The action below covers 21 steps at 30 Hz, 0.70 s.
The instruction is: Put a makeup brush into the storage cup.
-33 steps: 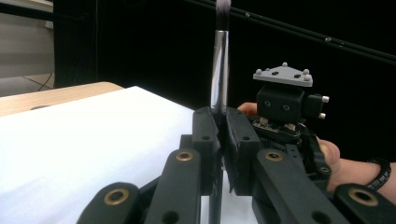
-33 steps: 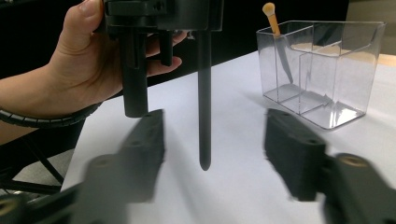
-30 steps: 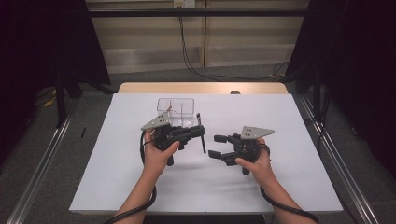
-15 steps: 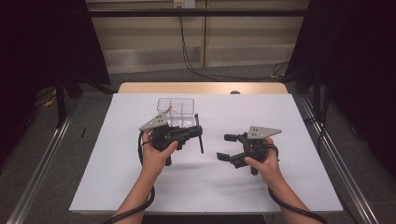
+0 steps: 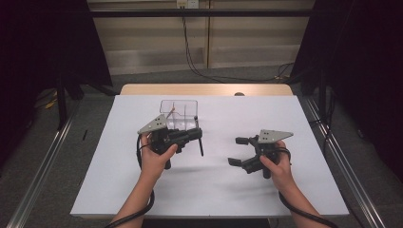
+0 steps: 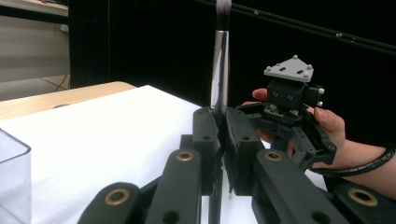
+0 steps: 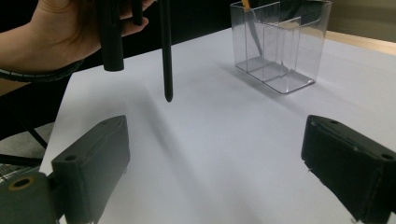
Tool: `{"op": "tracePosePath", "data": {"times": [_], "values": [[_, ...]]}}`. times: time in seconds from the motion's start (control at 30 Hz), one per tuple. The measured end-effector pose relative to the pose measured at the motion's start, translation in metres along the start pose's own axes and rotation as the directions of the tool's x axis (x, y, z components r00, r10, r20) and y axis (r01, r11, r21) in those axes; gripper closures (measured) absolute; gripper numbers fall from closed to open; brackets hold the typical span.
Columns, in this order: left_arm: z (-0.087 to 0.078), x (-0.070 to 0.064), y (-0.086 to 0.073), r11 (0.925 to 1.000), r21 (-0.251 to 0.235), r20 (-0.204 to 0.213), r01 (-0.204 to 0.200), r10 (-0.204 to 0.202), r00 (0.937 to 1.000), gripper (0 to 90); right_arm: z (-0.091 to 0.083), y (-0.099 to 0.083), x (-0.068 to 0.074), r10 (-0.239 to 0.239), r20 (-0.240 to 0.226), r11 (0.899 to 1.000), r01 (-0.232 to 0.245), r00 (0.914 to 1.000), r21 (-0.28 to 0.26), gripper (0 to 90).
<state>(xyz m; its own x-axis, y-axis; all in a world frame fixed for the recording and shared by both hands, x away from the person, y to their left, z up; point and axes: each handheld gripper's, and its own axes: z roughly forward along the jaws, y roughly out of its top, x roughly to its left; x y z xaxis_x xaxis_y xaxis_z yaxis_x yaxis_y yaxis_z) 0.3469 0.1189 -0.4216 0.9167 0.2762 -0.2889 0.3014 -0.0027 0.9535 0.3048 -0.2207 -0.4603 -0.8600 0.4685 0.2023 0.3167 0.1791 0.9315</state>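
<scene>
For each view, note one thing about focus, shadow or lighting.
High view: dim surroundings, soft shadows on the white table. Left gripper view: the brush tip blurs against black. Right gripper view: near jaws look soft, the clear organiser sharp.

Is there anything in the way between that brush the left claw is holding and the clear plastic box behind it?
Nothing visible is. The left gripper holds the brush upright in shut jaws, just in front of the clear box. Bare white table lies between them. The right gripper hangs open, off to the side.
</scene>
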Motion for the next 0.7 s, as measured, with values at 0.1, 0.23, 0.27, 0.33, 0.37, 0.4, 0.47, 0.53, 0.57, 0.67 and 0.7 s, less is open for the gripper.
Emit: {"op": "tracePosePath", "data": {"times": [0.1,0.23,0.27,0.33,0.37,0.4,0.47,0.53,0.57,0.67,0.7], "values": [[-0.003,0.0,0.0,1.0,-0.003,-0.006,0.0,0.0,1.0,83.9,-0.004,-0.001,0.0,-0.003,0.007,1.0,0.003,1.0,0.003,7.8],[-0.007,0.001,0.0,1.0,-0.007,-0.014,0.0,0.0,0.9999,83.9,-0.009,-0.002,-0.001,0.001,0.021,1.0,-0.001,0.9998,0.008,7.7],[-0.009,0.001,0.0,1.0,-0.006,-0.015,-0.001,0.001,0.9999,83.9,-0.01,-0.003,-0.001,-0.001,0.026,1.0,0.001,0.9997,0.012,7.7],[-0.011,0.001,0.0,1.0,-0.004,-0.018,-0.003,0.003,0.9998,83.9,-0.013,-0.004,-0.001,-0.002,0.032,1.0,0.002,0.9995,0.014,7.6],[-0.011,0.001,0.0,1.0,-0.004,-0.019,-0.004,0.004,0.9998,83.9,-0.015,-0.004,-0.001,-0.003,0.035,1.0,0.002,0.9994,0.015,7.5],[-0.012,0.001,0.0,1.0,-0.007,-0.021,-0.004,0.004,0.9998,83.9,-0.016,-0.004,-0.002,-0.003,0.037,1.0,0.003,0.9993,0.017,7.4],[-0.014,0.001,0.0,0.9999,-0.011,-0.023,-0.004,0.003,0.9997,84.0,-0.019,-0.005,-0.002,-0.003,0.044,1.0,0.002,0.999,0.018,7.4],[-0.015,0.001,-0.001,1.0,-0.005,-0.027,-0.007,0.007,0.9996,84.0,-0.022,-0.006,-0.002,0.001,0.051,1.0,-0.002,0.9987,0.017,7.4],[-0.015,0.001,-0.001,1.0,-0.005,-0.027,-0.006,0.006,0.9996,84.0,-0.024,-0.007,-0.003,0.0,0.053,1.0,-0.001,0.9986,0.017,7.4],[-0.016,0.002,-0.001,1.0,-0.001,-0.029,-0.008,0.008,0.9995,84.0,-0.029,-0.008,-0.004,0.002,0.061,1.0,-0.004,0.9981,0.018,7.4],[-0.017,0.002,-0.001,1.0,0.001,-0.031,-0.009,0.009,0.9995,84.1,-0.031,-0.009,-0.004,0.004,0.066,1.0,-0.005,0.9978,0.019,7.4]]}}
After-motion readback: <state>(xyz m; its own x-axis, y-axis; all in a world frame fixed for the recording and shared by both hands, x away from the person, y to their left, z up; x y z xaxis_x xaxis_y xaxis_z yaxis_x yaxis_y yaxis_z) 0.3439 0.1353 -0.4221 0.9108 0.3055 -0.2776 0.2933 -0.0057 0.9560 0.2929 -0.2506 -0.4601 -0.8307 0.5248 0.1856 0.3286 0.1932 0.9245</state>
